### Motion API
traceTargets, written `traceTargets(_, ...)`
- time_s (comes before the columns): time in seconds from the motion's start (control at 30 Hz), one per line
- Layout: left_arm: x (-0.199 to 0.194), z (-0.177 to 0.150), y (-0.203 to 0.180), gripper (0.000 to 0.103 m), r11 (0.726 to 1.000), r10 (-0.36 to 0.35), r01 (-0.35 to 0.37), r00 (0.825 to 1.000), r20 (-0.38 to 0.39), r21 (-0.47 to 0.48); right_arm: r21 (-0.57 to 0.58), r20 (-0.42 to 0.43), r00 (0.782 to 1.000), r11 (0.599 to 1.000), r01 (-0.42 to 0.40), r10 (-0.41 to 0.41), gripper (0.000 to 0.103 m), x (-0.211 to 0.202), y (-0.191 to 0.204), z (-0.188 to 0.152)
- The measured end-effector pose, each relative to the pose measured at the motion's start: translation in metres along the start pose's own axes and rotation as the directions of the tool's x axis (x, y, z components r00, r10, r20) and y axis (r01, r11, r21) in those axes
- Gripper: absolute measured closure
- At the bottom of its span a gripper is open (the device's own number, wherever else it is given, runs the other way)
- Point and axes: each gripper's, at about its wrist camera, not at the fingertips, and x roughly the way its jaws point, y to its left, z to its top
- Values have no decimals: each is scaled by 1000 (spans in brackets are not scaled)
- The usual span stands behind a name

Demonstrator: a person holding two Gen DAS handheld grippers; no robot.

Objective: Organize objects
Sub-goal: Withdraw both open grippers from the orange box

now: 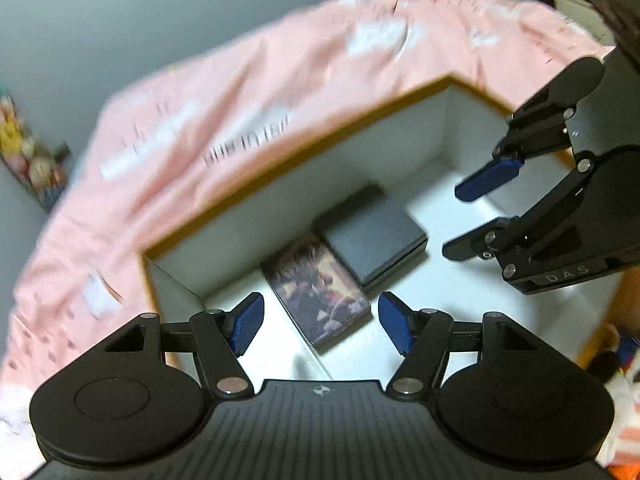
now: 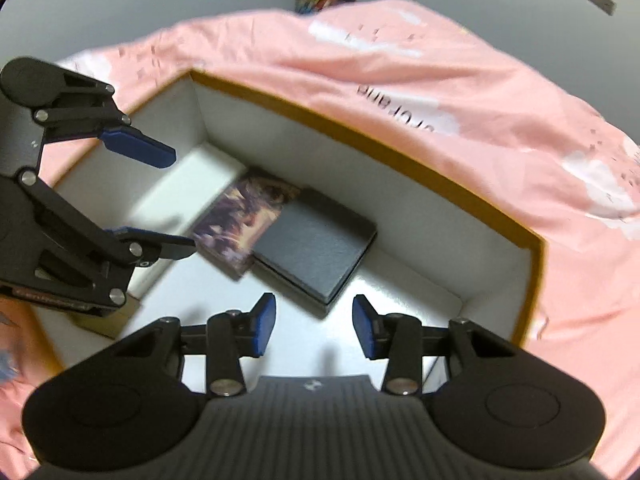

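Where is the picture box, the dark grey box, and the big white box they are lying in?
picture box (image 1: 320,296), left wrist view, middle of its printed top.
dark grey box (image 2: 316,240), right wrist view, middle of its flat top.
big white box (image 2: 360,128), right wrist view, its brown far rim.

A white-lined box (image 2: 532,280) with a mustard-brown rim sits on pink bedding (image 2: 460,80) printed with white patches and dark lettering. Inside the box, a plain charcoal-grey case (image 2: 316,244) lies beside a case (image 2: 240,224) bearing mottled purple, red and cream artwork. Both black tools carry blue pads (image 2: 264,322).
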Motion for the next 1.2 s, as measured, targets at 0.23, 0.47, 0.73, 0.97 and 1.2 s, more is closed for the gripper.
traceTargets(0.23,-83,-35,-10,26,990,84,-106,975,204,96,165,164,986,985,-48,21,51,-70,19,-36)
traceTargets(0.47,-98,-89,-20,26,965,211,-245,938,275,95,258,261,965,965,-42,-28,48,-118,55,-87)
traceTargets(0.73,-117,-154,-28,26,900,374,-416,891,258,132,303,242,969,953,-24,-52,46,-134,87,-131)
traceTargets(0.97,-103,-165,-19,27,898,405,-428,896,185,106,314,192,980,949,-19,-44,46,-128,104,-144)
traceTargets(1.2,-112,-152,-14,26,895,417,-443,872,258,51,293,168,985,956,-15,-36,46,-124,110,-143)
